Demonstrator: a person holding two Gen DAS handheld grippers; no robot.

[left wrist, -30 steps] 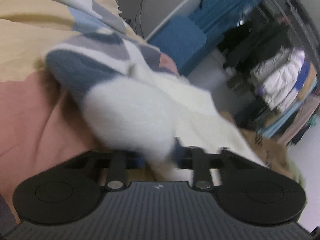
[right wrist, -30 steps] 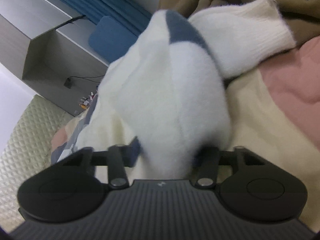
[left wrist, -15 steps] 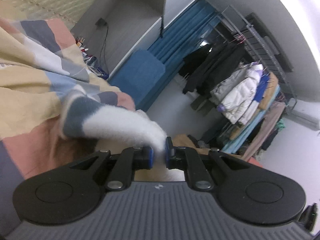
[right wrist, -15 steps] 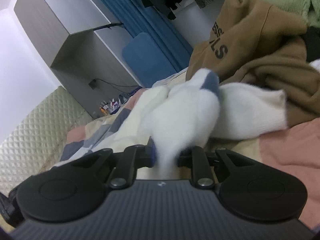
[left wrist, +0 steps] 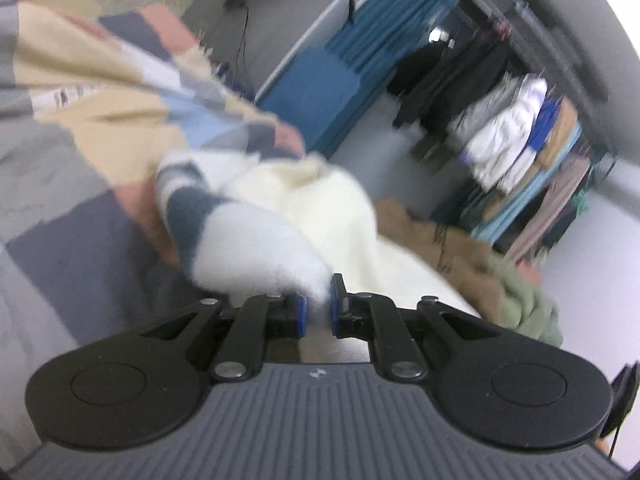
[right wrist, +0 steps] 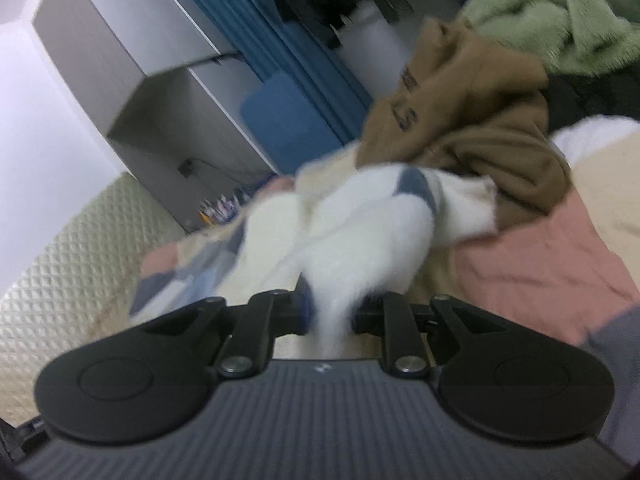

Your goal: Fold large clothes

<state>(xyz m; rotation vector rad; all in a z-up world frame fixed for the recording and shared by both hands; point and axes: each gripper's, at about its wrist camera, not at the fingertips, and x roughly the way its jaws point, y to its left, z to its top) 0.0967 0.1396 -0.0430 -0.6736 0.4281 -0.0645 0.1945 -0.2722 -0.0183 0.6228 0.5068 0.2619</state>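
A fluffy white sweater with dark blue stripes (left wrist: 248, 236) lies on the patchwork bed cover (left wrist: 72, 128). My left gripper (left wrist: 318, 312) is shut on a white fold of it, and the striped sleeve trails away up and to the left. In the right wrist view the same sweater (right wrist: 360, 232) bunches up in front of me. My right gripper (right wrist: 330, 314) is shut on another white fold of it. Both views are blurred by motion. The part of the sweater between the two grips is hidden.
A brown hoodie (right wrist: 472, 120) and a green fleece (right wrist: 560, 16) lie heaped on the bed behind the sweater. A blue chair (left wrist: 316, 92), a grey cabinet (right wrist: 120, 64) and a rack of hanging clothes (left wrist: 512, 132) stand beyond the bed.
Both grippers have closed on folds of the sweater and lifted, pulling it up off the bed. The views now show more of the room than a second ago.
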